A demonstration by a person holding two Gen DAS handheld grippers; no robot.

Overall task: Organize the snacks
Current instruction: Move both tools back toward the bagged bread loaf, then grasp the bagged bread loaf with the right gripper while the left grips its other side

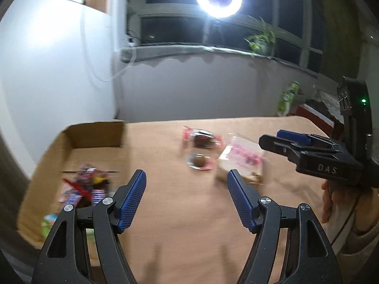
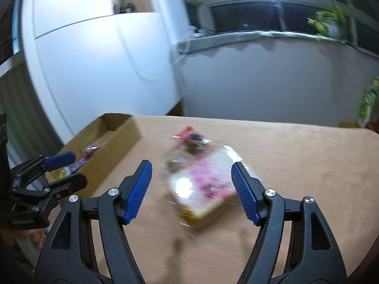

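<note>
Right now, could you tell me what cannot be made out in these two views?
- Snack labels: the pink packet and red wrapper are motion-blurred in both views.
- Cardboard box: contents smeared; the left gripper covers its near corner in the left view.
- Right gripper: whether it is above or touching the packet.

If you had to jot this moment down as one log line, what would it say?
left gripper: jaws open, empty | right gripper: jaws open, empty | box: holds snacks | pink packet: on table

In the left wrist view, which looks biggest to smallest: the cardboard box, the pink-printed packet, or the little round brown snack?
1. cardboard box
2. pink-printed packet
3. round brown snack

The picture is blurred, but these gaps look clear.
</note>
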